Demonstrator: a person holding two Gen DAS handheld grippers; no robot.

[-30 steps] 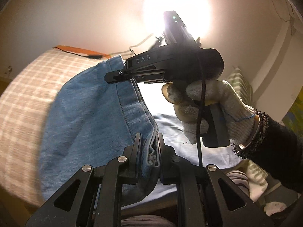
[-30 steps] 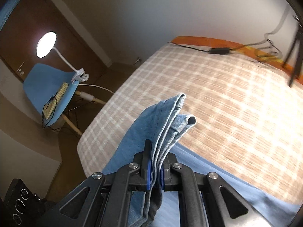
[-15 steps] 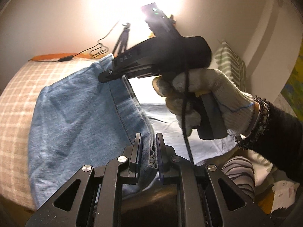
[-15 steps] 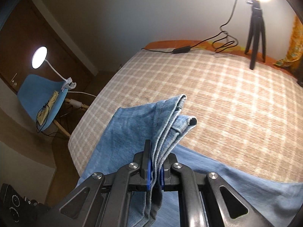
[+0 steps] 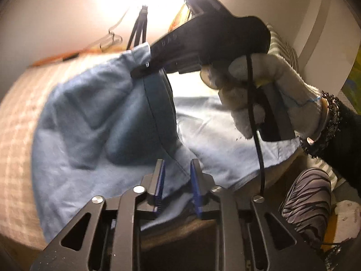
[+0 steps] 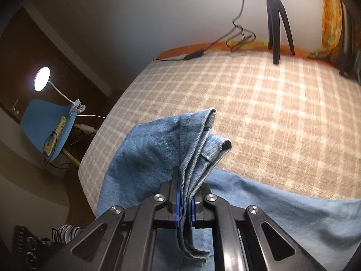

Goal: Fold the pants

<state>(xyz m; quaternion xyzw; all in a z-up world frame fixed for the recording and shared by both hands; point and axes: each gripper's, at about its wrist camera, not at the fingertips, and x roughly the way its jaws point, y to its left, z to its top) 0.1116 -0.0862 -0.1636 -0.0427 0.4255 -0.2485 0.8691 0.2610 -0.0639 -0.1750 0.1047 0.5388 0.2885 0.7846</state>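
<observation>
Light blue denim pants (image 5: 90, 124) lie partly draped over a checked blanket (image 6: 270, 113) on a bed. In the left wrist view my left gripper (image 5: 177, 164) hangs low over the near edge of the denim. Its jaws are opening, and a seam of the cloth runs loosely between them without being pressed. My right gripper (image 6: 188, 180) is shut on a bunched, layered edge of the pants (image 6: 146, 158) and holds it above the blanket. The left wrist view shows that right gripper (image 5: 137, 73) in a gloved hand (image 5: 270, 85), lifting the fold's far corner.
A black tripod (image 6: 277, 22) and a coiled cable (image 6: 239, 36) stand at the bed's far edge by the wall. A blue chair (image 6: 45, 122) with a clip lamp (image 6: 41, 79) sits off the bed's left side. A striped pillow (image 5: 284, 49) lies at the right.
The left jaws, clamped on the denim seam before, have spread and the cloth now sits loose between them. Both grippers swept across the bed, carrying the fold along; the tripod came into view.
</observation>
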